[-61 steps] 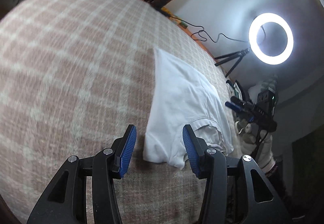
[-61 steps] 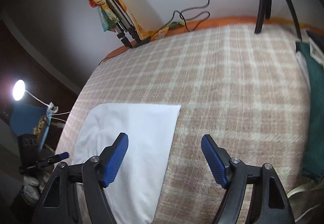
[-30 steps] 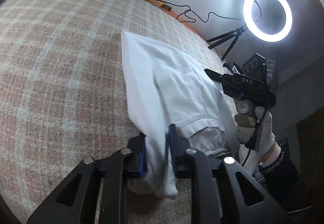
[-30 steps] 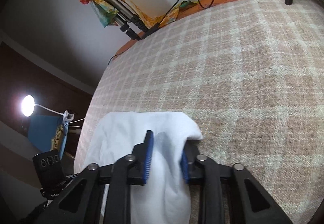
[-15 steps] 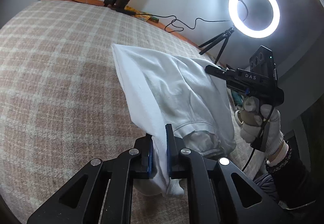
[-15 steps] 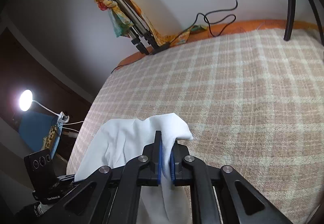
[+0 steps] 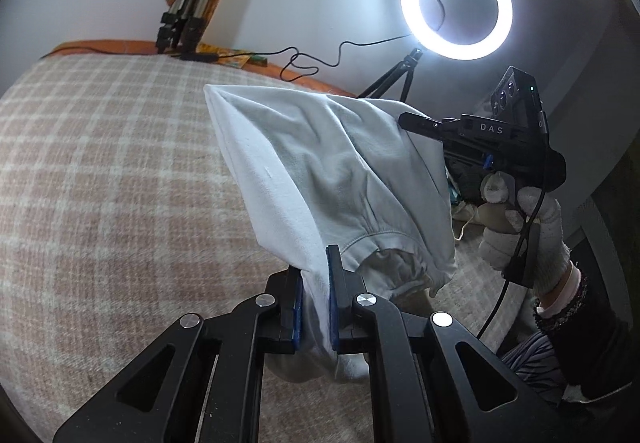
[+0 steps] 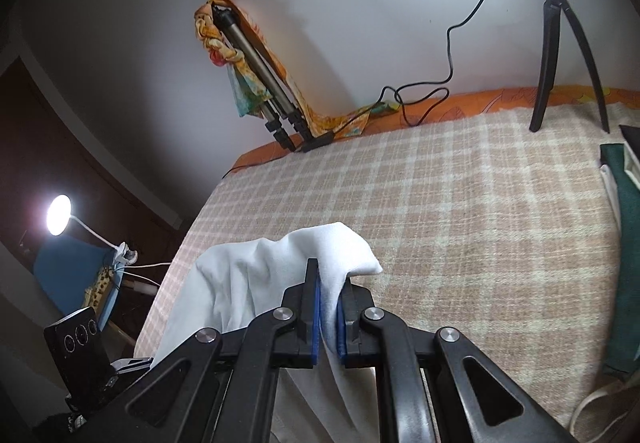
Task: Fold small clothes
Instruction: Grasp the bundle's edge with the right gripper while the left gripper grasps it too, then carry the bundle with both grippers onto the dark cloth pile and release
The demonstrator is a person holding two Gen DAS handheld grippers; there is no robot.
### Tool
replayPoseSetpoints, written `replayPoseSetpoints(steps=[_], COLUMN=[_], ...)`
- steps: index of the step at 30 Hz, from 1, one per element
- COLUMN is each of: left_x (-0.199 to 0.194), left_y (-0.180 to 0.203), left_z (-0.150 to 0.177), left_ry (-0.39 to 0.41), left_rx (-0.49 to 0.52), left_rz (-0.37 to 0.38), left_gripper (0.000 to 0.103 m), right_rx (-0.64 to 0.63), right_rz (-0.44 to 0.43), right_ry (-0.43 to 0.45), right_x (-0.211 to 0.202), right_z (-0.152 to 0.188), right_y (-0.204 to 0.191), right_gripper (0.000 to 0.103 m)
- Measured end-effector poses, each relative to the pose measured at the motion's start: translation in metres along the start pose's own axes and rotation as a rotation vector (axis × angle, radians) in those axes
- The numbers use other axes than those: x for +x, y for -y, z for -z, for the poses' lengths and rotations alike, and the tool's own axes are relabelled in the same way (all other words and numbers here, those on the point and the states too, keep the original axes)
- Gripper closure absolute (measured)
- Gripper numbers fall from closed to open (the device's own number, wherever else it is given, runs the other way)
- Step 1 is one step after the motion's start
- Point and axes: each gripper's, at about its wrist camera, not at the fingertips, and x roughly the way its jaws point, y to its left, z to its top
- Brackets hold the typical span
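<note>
A small white garment (image 7: 328, 171) with an elastic hem hangs lifted above the checked blanket (image 7: 100, 171). My left gripper (image 7: 315, 307) is shut on its near edge beside the hem. My right gripper (image 8: 328, 315) is shut on the garment's other corner (image 8: 332, 251) and shows in the left wrist view (image 7: 416, 121) at the cloth's far right, held by a gloved hand (image 7: 520, 227). The cloth is stretched between the two grippers, clear of the bed.
A lit ring light (image 7: 456, 3) on a tripod (image 8: 560, 55) stands at the bed's far edge with a cable (image 8: 424, 99). A folded tripod wrapped in patterned cloth (image 8: 256, 83) leans on the wall. Green and white folded clothes (image 8: 628, 227) lie at right. A desk lamp (image 8: 60, 219) is at left.
Both grippers came down open at the flat garment, shut on its edges, and have lifted it off the blanket. It now hangs higher than half a second ago.
</note>
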Motion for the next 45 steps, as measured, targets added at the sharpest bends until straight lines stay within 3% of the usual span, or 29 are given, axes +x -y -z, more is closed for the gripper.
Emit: replayPoseSetpoints(steps=[18,27,36,45], left_x=[0.029,0.066,0.119,0.169], left_y=[0.104,0.149,0.196,0.245], left_z=[-0.032,-0.042,-0.046,-0.068], left_ry=[0.059,0.028,-0.023,-0.020], left_rx=[0.257,0.321,0.356,0.391], left_rz=[0.083,0.175,0.267,0.314], left_gripper=[0.095,0.095,0.095,0.095], right_rx=[0.047,0.042,0.112,0.141], right_rz=[0.101,0.182,0.275,0.356], right_ry=[0.179,0.216,0.233,0.268], right_x=[-0.119,-0.170,-0.217,-0.261], right_z=[-0.004,-0.002,0.005,-0.021], right_y=[0.037,0.068,0.133,0.191], right_gripper=[0.099,0.099,0.099,0.099])
